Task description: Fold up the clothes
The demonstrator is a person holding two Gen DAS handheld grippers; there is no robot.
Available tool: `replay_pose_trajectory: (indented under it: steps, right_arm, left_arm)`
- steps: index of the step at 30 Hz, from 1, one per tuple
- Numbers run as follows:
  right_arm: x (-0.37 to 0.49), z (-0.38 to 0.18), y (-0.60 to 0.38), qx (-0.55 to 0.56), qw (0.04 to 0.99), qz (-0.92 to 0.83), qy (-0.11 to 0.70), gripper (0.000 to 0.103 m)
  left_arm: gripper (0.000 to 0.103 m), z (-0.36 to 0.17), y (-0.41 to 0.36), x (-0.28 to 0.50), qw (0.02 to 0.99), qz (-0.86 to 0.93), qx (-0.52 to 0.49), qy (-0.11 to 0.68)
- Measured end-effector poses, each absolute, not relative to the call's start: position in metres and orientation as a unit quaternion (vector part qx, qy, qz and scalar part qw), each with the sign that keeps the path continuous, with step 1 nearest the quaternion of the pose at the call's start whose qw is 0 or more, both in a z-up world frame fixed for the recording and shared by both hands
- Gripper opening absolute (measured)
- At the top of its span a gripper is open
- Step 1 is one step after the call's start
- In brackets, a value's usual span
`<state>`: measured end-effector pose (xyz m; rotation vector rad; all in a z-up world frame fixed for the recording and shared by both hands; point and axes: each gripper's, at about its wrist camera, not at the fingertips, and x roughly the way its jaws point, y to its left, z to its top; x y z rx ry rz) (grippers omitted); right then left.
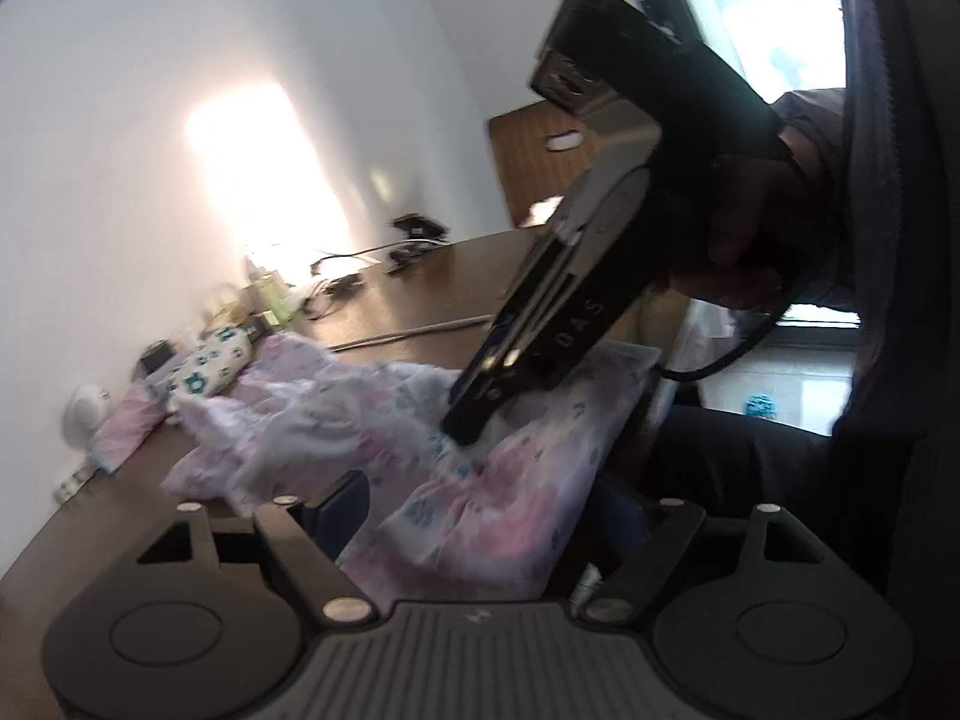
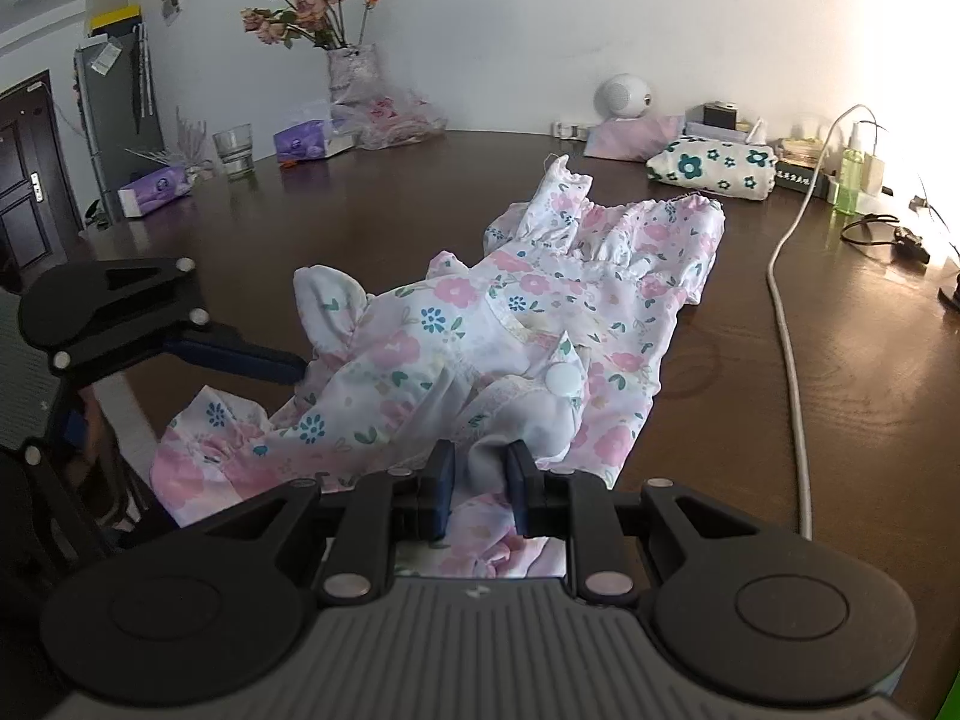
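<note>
Right gripper (image 2: 478, 474) sits nearest the lens, jaws nearly together and pinching a white fold of the floral garment (image 2: 510, 324), which lies crumpled mid-table, its near hem spilling over the table edge at six o'clock. At nine o'clock the left gripper (image 2: 288, 363) hangs with jaws wide; one finger tip touches the cloth, nothing clamped. Open dark table (image 2: 372, 204) stretches at ten to twelve o'clock; a white cable (image 2: 786, 324) runs along three o'clock. Count: two purple tissue boxes (image 2: 153, 189), one glass (image 2: 234, 150), one vase of roses (image 2: 354, 75), one folded flowered bundle (image 2: 711, 171), one green bottle (image 2: 852, 171).
</note>
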<state>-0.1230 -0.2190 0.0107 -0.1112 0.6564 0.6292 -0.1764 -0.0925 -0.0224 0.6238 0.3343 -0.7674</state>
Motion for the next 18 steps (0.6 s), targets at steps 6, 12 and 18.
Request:
replay_pose_trajectory:
  steps: [6, 12, 18]
  right_arm:
    - [-0.133, 0.012, -0.219, -0.055, 0.892, 0.313, 0.321, 0.019]
    - [-0.142, 0.021, -0.229, -0.061, 0.897, 0.326, 0.291, 0.044]
    - [-0.182, 0.043, -0.254, -0.082, 0.892, 0.404, 0.186, 0.074]
  left_arm:
    - [0.060, -0.029, -0.099, -0.178, 0.841, -0.406, 0.316, 0.167]
    - [0.039, -0.026, -0.092, -0.166, 0.832, -0.429, 0.289, 0.201]
    - [0.037, -0.020, -0.077, -0.146, 0.822, -0.464, 0.228, 0.239]
